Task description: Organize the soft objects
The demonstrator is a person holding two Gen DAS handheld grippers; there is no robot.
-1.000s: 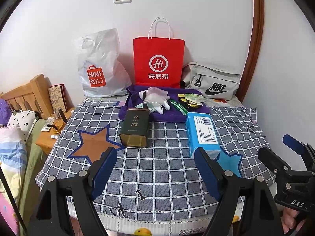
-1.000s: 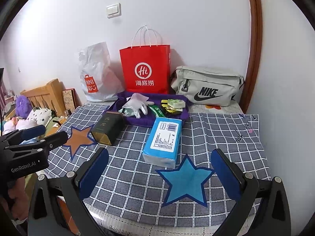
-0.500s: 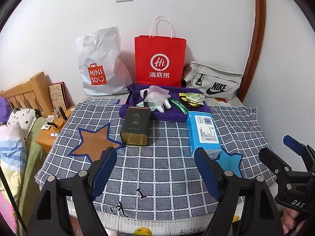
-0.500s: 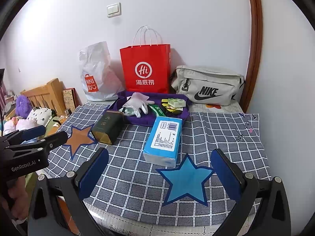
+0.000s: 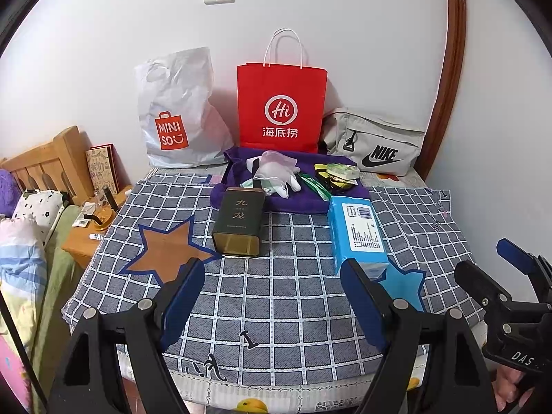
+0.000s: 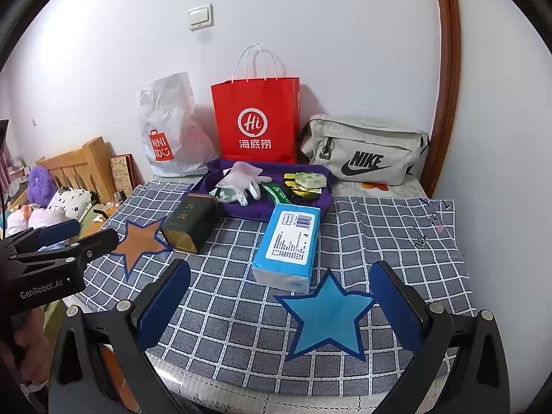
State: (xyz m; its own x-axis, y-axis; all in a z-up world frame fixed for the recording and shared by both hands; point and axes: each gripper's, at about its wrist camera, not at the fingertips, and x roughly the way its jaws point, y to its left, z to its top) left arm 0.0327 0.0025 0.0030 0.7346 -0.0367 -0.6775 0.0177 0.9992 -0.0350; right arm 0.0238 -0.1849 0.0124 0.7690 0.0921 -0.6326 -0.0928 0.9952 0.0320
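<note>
A blue tissue pack [image 5: 357,233] [image 6: 288,243] lies on the checked cloth, its near end touching a blue star patch [image 6: 326,314]. Beside it lies a dark green tin [image 5: 239,220] [image 6: 189,222] next to a brown star patch [image 5: 167,252]. Behind them a purple cloth tray [image 5: 241,164] holds a white glove [image 5: 276,169] [image 6: 239,177] and small packets [image 5: 336,176]. My left gripper [image 5: 272,296] is open over the cloth's near part, holding nothing. My right gripper [image 6: 281,302] is open above the blue star, also with nothing in it.
Against the wall stand a white plastic bag [image 5: 176,110], a red paper bag [image 5: 281,103] and a grey waist bag [image 5: 376,146]. A wooden headboard [image 5: 41,164], a bedside stand [image 5: 93,222] and bedding sit left. A wooden frame [image 5: 448,69] runs up the right.
</note>
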